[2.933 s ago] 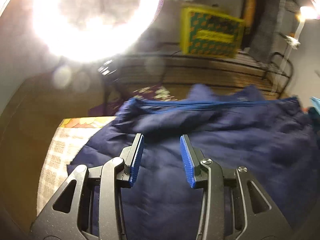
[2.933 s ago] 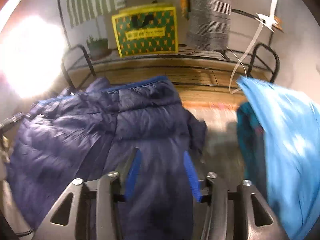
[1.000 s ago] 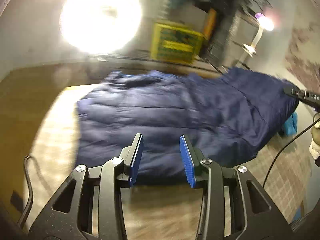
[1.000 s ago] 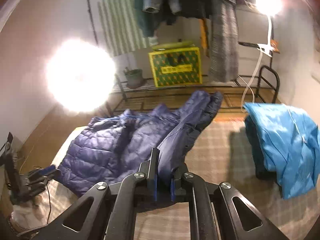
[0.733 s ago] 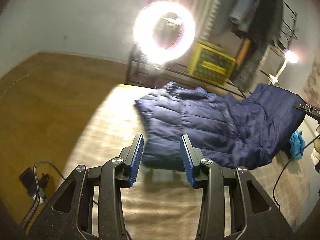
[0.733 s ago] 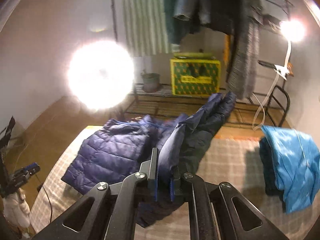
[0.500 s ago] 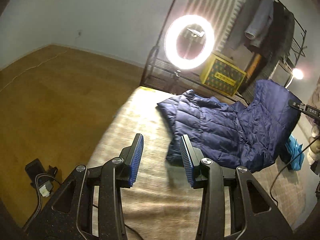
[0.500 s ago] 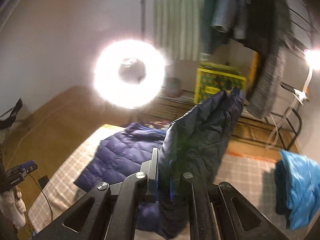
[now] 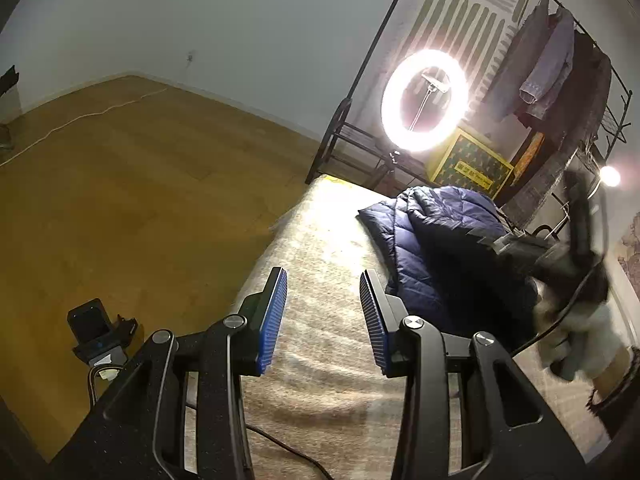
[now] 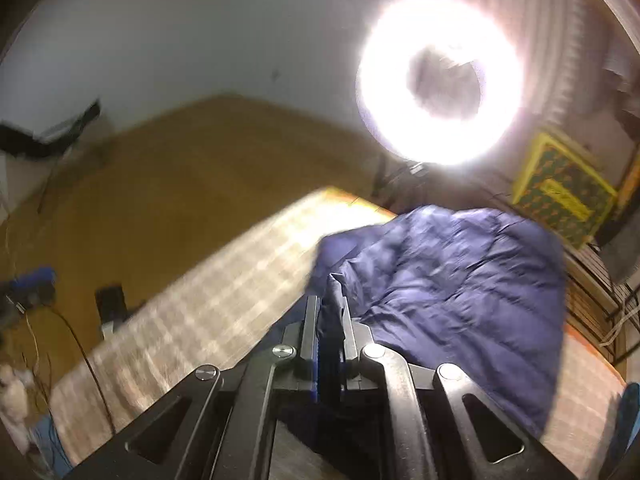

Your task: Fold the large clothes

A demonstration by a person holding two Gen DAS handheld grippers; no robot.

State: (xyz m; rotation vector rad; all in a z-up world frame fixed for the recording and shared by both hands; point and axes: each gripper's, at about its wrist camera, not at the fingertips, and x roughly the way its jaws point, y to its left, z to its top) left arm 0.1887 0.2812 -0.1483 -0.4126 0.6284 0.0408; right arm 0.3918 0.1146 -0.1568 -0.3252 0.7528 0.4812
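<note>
My right hand-held gripper (image 10: 329, 320), pinching an edge of the navy quilted puffer jacket (image 10: 448, 280), has swept that half over the rest on the checked bed (image 9: 320, 240); first fold nearly laid. My left hand-held gripper (image 9: 323, 312) has pulled back, spread, empty
</note>
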